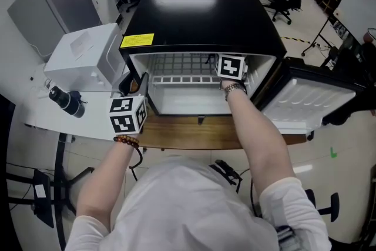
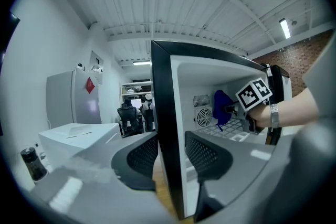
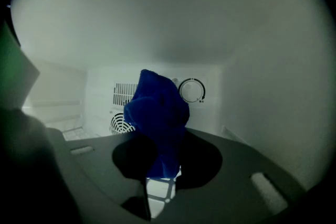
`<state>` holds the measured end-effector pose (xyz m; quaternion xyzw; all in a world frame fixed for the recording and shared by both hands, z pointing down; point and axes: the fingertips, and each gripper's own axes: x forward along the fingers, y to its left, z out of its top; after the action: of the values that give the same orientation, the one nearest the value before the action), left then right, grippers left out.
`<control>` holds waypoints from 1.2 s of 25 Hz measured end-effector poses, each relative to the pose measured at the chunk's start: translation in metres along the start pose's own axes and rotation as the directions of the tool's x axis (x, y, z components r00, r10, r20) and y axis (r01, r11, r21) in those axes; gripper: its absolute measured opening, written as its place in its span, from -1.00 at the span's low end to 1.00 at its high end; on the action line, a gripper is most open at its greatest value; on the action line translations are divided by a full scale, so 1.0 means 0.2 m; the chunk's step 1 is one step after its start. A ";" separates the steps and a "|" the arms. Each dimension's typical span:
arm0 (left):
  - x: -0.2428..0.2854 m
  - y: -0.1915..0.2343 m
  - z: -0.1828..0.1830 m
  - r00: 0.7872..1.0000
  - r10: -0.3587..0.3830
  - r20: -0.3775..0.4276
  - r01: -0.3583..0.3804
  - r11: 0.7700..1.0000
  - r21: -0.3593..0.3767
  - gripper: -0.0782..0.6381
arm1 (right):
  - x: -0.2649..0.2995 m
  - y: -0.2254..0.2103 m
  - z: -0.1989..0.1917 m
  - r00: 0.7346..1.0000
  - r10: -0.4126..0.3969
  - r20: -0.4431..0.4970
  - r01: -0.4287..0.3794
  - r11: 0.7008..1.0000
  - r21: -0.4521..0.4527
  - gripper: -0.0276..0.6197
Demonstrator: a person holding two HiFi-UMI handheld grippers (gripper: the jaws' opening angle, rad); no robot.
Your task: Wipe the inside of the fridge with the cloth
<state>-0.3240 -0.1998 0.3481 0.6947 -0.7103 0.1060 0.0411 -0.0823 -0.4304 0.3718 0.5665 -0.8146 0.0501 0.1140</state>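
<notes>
Right gripper (image 3: 157,178) pinching blue cloth (image 3: 157,113), bunched, perhaps fleecy, inside fridge (image 3: 252,92)

Black fridge (image 1: 200,14) on table (image 1: 194,133), door (image 1: 302,98) swung right. Right gripper (image 1: 230,67) inside, above wire shelf (image 1: 176,64). Left gripper (image 1: 134,90) at fridge's left front edge. 1 white box (image 1: 88,53) beside.

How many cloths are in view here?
1. The blue cloth is clamped in the right hand-held gripper, inside the open fridge. More may be hidden.
</notes>
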 end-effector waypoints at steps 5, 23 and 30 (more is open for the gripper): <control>-0.01 0.00 0.00 1.000 0.010 -0.007 -0.010 1.000 -0.006 -0.34 | -0.02 -0.07 -0.01 0.999 -0.033 -0.009 0.033 0.999 0.004 -0.64; 0.00 0.00 0.00 1.000 0.002 -0.003 -0.002 1.000 -0.002 -0.35 | -0.18 0.25 0.14 0.981 0.130 0.145 -0.137 0.990 0.044 -0.64; -0.01 -0.01 0.00 0.999 -0.041 -0.004 0.041 0.999 0.012 -0.37 | -0.18 0.73 0.15 0.944 0.296 0.147 -0.304 0.952 0.029 -0.64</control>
<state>-0.3229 -0.1987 0.3480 0.7092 -0.6951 0.1107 0.0405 -0.2099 -0.3519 0.3405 0.4407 -0.8958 0.0475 0.0328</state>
